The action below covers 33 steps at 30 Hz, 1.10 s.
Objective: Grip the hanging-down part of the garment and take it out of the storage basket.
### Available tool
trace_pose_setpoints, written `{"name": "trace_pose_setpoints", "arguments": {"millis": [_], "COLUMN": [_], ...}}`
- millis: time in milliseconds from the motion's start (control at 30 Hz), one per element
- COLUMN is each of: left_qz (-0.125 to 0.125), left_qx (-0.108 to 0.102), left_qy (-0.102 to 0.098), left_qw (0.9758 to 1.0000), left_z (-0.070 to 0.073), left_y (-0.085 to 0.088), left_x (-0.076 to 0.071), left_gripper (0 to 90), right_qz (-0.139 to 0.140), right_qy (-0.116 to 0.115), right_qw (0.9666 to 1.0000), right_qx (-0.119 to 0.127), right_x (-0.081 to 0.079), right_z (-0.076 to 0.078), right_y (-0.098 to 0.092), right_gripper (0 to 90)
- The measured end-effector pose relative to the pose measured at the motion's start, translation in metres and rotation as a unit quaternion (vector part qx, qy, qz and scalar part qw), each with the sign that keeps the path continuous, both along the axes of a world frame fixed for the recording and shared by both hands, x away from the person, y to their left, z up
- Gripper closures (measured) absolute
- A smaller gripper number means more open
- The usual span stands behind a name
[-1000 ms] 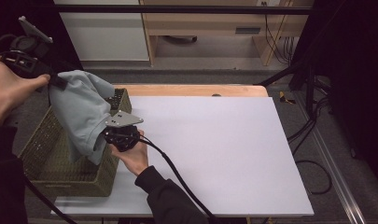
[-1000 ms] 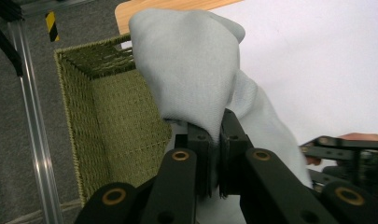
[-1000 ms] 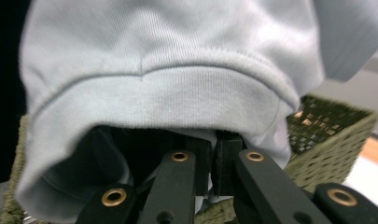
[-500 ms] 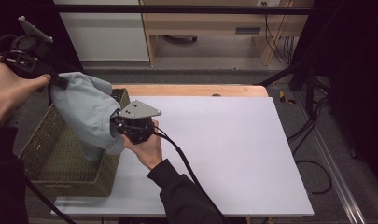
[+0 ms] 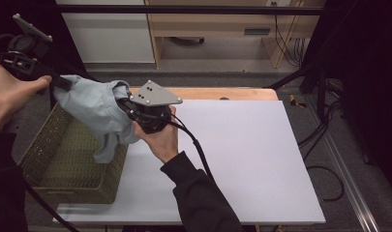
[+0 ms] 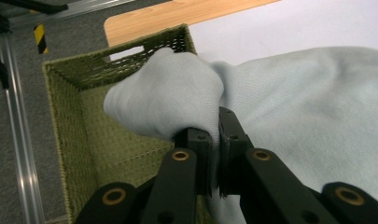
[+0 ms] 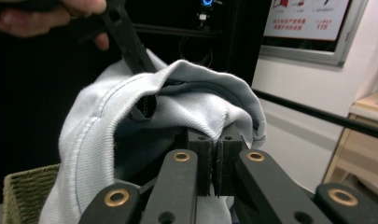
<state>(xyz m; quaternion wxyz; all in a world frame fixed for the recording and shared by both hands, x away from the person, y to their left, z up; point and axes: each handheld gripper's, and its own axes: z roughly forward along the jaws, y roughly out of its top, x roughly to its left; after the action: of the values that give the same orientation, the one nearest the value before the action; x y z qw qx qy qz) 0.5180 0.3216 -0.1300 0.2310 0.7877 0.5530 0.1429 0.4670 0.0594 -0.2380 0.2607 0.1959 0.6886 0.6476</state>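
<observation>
A pale blue-grey garment hangs stretched between my two grippers above a green woven basket at the table's left. My left gripper is shut on one end of the cloth, up at the far left. In the left gripper view the jaws pinch a bunched fold of the garment over the basket. My right gripper is shut on the other end, just right of the basket. In the right gripper view a hem of the garment sits between the jaws.
The white tabletop spreads to the right of the basket, with a wooden strip along its far edge. Cables lie on the floor to the right. A cabinet and a wooden shelf stand behind the table.
My right gripper has risen and moved right with the cloth, lifting the garment's lower part out of the basket. The left gripper has stayed nearly still.
</observation>
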Motion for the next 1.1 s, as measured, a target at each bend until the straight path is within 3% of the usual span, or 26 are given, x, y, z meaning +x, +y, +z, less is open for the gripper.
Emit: {"name": "trace_pose_setpoints", "arguments": {"millis": [200,333,500,733,1100], "left_qz": [-0.012,-0.016,-0.028,-0.043,-0.058], "left_qx": [0.004,0.001,-0.011,-0.020,-0.027], "left_qy": [-0.005,-0.008,-0.014,-0.021,-0.025], "left_qw": [0.9999,0.9998,0.9995,0.9987,0.9976], "left_z": [0.003,0.004,0.006,0.010,0.011], "left_y": [-0.013,-0.019,-0.025,-0.034,-0.045], "left_x": [0.000,0.000,-0.001,-0.003,-0.003], "left_gripper": [85.2,85.2,85.2,85.2,85.2], "right_qz": [-0.012,-0.018,-0.028,-0.042,-0.048], "right_qy": [-0.013,-0.016,-0.021,-0.043,-0.064], "right_qw": [0.9998,0.9997,0.9994,0.9977,0.9959], "right_qx": [0.001,-0.004,0.009,0.032,0.044], "right_x": [-0.004,-0.005,-0.005,-0.012,-0.017], "right_z": [0.014,0.013,0.019,0.030,0.044], "right_y": [-0.009,-0.015,-0.024,-0.030,-0.036], "right_gripper": [88.5,88.5,88.5,88.5,88.5]}}
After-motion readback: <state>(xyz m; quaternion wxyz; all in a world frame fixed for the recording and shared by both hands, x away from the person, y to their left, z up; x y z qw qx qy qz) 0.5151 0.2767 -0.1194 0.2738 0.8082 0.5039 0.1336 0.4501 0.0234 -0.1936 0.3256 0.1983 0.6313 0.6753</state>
